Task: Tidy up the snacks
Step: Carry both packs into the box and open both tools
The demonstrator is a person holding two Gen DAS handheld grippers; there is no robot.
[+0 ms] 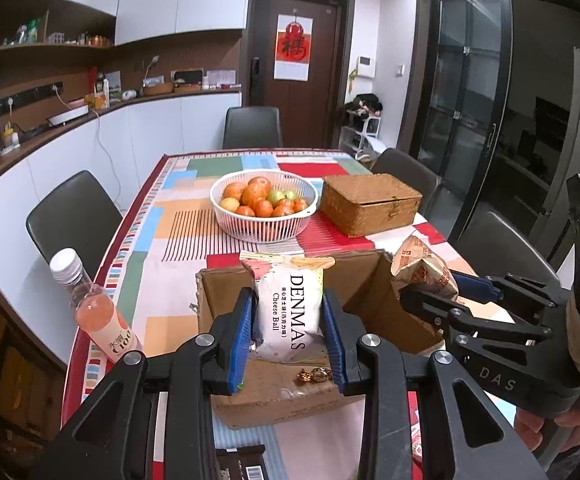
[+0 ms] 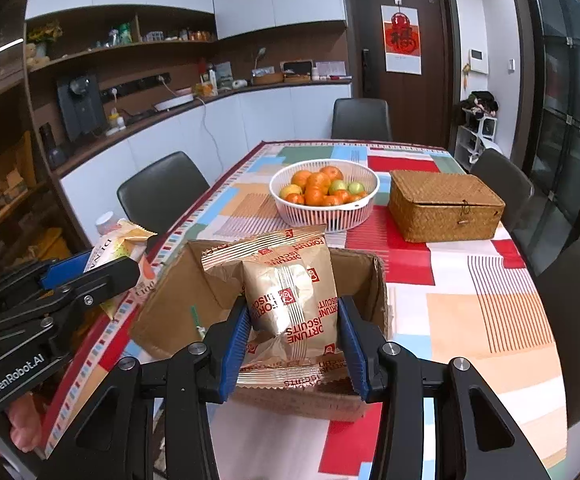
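Hovering over the box (image 1: 286, 380) near the counter's (image 2: 470, 320) edge, left tongs (image 1: 288, 328) clamped the white bag (image 1: 288, 312), right tongs (image 2: 294, 340) the gold bag (image 2: 290, 304); either slick bag probably could slip outside.

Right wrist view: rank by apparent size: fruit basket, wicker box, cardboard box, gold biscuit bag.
1. cardboard box, widest spread, partly hidden by the bag
2. gold biscuit bag, inflated by nearness to the camera
3-4. wicker box and fruit basket look alike, so no ranking between them
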